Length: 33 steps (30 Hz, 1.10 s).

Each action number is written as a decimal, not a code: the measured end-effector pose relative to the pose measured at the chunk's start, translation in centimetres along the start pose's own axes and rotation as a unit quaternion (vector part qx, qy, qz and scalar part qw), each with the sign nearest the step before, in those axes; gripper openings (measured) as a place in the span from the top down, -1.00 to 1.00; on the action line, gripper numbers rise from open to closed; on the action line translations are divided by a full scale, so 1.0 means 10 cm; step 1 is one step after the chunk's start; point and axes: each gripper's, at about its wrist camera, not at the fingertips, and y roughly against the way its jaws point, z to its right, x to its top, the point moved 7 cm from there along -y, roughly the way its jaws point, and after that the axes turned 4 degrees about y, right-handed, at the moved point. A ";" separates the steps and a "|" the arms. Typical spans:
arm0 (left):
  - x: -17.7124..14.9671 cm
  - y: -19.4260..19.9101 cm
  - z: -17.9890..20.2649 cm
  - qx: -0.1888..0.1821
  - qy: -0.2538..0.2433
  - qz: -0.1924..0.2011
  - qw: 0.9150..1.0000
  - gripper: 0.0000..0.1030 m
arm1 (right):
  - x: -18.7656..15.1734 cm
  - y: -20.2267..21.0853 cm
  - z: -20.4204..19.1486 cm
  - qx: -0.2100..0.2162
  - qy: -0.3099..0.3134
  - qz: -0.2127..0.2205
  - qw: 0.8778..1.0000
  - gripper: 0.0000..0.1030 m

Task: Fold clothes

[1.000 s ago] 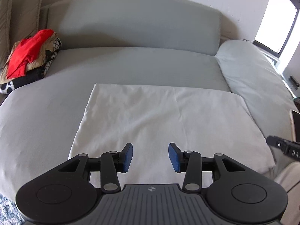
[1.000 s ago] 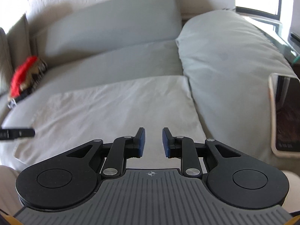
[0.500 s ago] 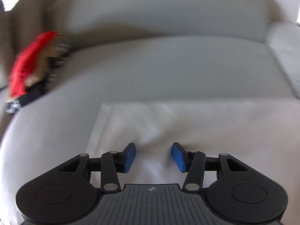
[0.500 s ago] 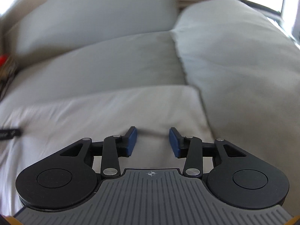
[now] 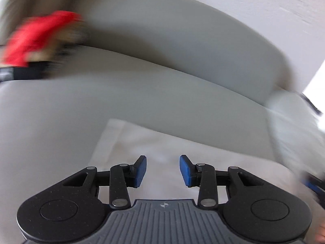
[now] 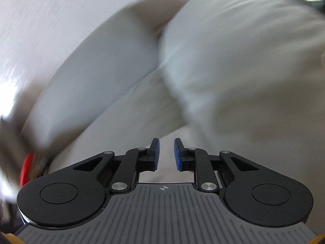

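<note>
Both views are smeared by motion, so fine detail is hard to read. A white folded cloth lies flat on the seat of a grey sofa, its far left corner showing as a pale angle against the grey cushion. The left gripper hangs over the near part of that cloth with its blue pads apart; the jaws have just been closing, yet a clear gap remains and nothing sits between them, so they are released. In the right wrist view the right gripper points at the pale cloth close below it, where the seat meets the rounded grey armrest. Its jaws have also just been closing and now stand narrow, with a slim strip of cloth colour visible through the gap; the pads do not seem to press on anything, though the blur makes this less than certain. At the far left end of the sofa sits a pile of clothes topped by a red garment, well apart from the white cloth.
</note>
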 end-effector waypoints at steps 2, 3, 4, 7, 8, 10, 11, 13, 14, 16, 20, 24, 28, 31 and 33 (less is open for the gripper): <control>-0.03 -0.19 0.24 -0.033 -0.031 -0.008 0.999 0.33 | -0.12 -0.26 -0.21 0.039 0.026 -0.042 0.998 0.58; -0.05 -0.31 0.34 -0.046 -0.043 -0.016 0.998 0.33 | -0.18 -0.38 -0.31 0.059 0.039 -0.063 0.996 0.58; -0.06 -0.43 0.40 -0.053 -0.050 -0.025 0.997 0.32 | -0.21 -0.48 -0.32 0.060 0.032 -0.072 0.995 0.62; -0.02 -0.73 0.27 0.008 -0.030 -0.020 0.999 0.39 | -0.16 -0.63 -0.10 0.015 -0.012 -0.045 0.999 1.00; 0.02 -0.79 0.16 0.037 -0.015 -0.009 0.999 0.46 | -0.10 -0.61 0.03 -0.022 -0.023 -0.021 0.999 1.00; 0.12 -0.78 -0.14 0.107 0.014 0.024 0.994 0.58 | 0.01 -0.52 0.31 -0.100 -0.042 0.028 0.994 1.00; 0.18 -0.77 -0.30 0.142 0.027 0.041 0.989 0.59 | 0.04 -0.46 0.42 -0.118 -0.058 0.044 0.990 1.00; 0.25 -0.67 -0.57 0.210 0.042 0.072 0.974 0.80 | 0.10 -0.33 0.54 -0.140 -0.075 0.067 0.985 1.00; 0.27 -0.60 -0.68 0.233 0.053 0.082 0.968 0.75 | 0.12 -0.26 0.54 -0.148 -0.069 0.075 0.984 1.00; 0.25 -0.43 -0.82 0.272 0.073 0.096 0.955 0.67 | 0.16 -0.01 0.49 -0.141 -0.063 0.103 0.983 0.68; 0.21 -0.04 -0.75 0.272 0.045 0.118 0.954 0.49 | 0.19 0.41 0.52 -0.114 -0.079 0.116 0.983 0.01; 0.04 0.24 -0.23 0.189 -0.032 0.090 0.977 0.31 | 0.09 0.43 0.63 -0.057 -0.121 0.042 0.990 0.19; -0.33 0.43 0.33 0.148 -0.106 0.026 0.983 0.20 | -0.03 0.60 0.58 -0.058 -0.104 0.016 0.993 0.17; -0.57 0.56 0.53 0.125 -0.135 -0.011 0.983 0.18 | -0.13 0.76 0.54 -0.057 -0.075 -0.018 0.995 0.17; -0.73 0.65 0.59 0.117 -0.149 -0.020 0.982 0.17 | -0.30 0.86 0.43 -0.046 -0.041 -0.041 0.997 0.17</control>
